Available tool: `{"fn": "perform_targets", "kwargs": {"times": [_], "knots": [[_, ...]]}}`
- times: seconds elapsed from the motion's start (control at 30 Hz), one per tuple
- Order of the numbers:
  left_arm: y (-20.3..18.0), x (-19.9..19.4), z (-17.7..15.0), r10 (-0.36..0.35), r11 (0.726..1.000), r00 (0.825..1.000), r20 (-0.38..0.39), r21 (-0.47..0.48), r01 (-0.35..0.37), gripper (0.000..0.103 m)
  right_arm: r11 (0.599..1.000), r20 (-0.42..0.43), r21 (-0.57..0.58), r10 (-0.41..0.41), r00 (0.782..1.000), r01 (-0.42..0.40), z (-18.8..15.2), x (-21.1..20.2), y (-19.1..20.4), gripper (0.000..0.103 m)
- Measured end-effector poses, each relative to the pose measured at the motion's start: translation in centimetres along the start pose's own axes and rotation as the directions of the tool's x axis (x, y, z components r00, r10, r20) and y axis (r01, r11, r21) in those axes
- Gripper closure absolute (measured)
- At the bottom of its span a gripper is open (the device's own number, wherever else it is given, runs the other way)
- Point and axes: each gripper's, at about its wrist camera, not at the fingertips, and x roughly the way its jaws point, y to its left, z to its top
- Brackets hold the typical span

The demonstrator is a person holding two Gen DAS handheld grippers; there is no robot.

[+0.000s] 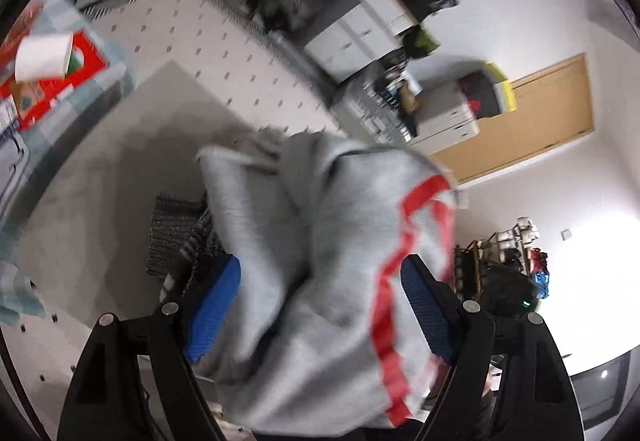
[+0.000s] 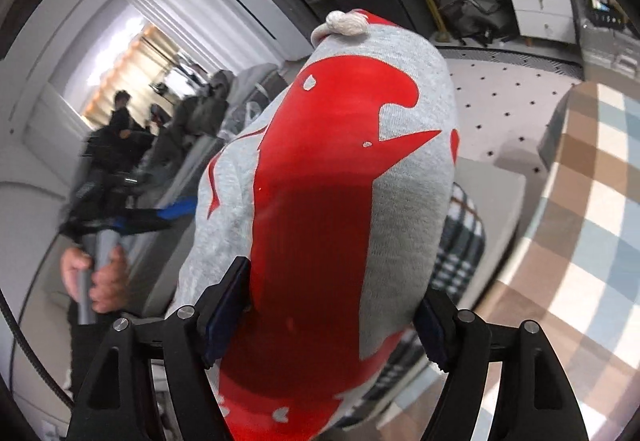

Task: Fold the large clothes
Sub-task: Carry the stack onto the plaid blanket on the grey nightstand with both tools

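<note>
Right wrist: soft grey-red knit sweatshirt [image 2: 320,181]

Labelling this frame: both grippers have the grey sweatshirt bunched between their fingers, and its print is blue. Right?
Not quite. The print on the grey sweatshirt is red, not blue; only the finger pads are blue. The right wrist view shows the large red graphic, and the left wrist view shows red stripes. The rest holds: fabric is bunched between the fingers of both the left gripper and the right gripper.

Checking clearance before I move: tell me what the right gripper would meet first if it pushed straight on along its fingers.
The grey garment with the red print: it already fills the right gripper and bulges ahead of it. What lies beyond is hidden.
</note>
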Motion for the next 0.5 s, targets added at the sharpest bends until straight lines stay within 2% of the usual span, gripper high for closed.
{"fn": "perform_targets", "kwargs": {"times": [0.1,0.13,0.17,0.23,0.3,0.37,0.4,0.5], "knots": [[-2.4,-0.8,-1.7,-0.004,0.996,1.0,0.01,0.089,0.003,0.024,0.996,0.024,-0.049,-0.067,0.997,0.068,-0.6,-0.5,0.5,0.027],[-3.6,-0.9,-2.8,-0.02,0.991,1.0,0.006,0.134,0.019,0.024,0.991,0.043,-0.075,-0.107,0.993,0.11,-0.9,-1.1,1.0,0.023],[-4.2,-0.9,-3.4,-0.032,0.986,0.999,0.007,0.161,0.031,0.024,0.981,0.073,-0.109,-0.151,0.986,0.158,-1.4,-1.8,1.7,0.015],[-5.1,0.1,-4.9,-0.049,0.975,0.999,-0.012,0.217,0.051,0.024,0.953,0.129,-0.192,-0.213,0.968,0.235,-1.8,-2.8,2.9,0.011],[-5.2,2.9,-6.1,-0.014,0.963,0.998,-0.06,0.268,0.03,0.024,0.94,0.16,-0.245,-0.202,0.966,0.237,-2.6,-3.8,4.1,0.011],[-4.1,5.9,-6.1,0.049,0.966,0.994,-0.099,0.259,-0.022,0.024,0.941,0.181,-0.267,-0.161,0.97,0.206,-3.5,-4.7,4.9,0.011],[-2.9,7.3,-6.1,0.059,0.974,0.992,-0.115,0.226,-0.032,0.024,0.944,0.188,-0.273,-0.139,0.972,0.188,-3.9,-4.9,5.1,0.01],[-0.1,8.6,-5.6,-0.04,0.993,0.994,-0.101,0.107,0.05,0.02,0.956,0.175,-0.259,-0.092,0.98,0.136,-4.3,-4.3,4.6,0.007]]}}
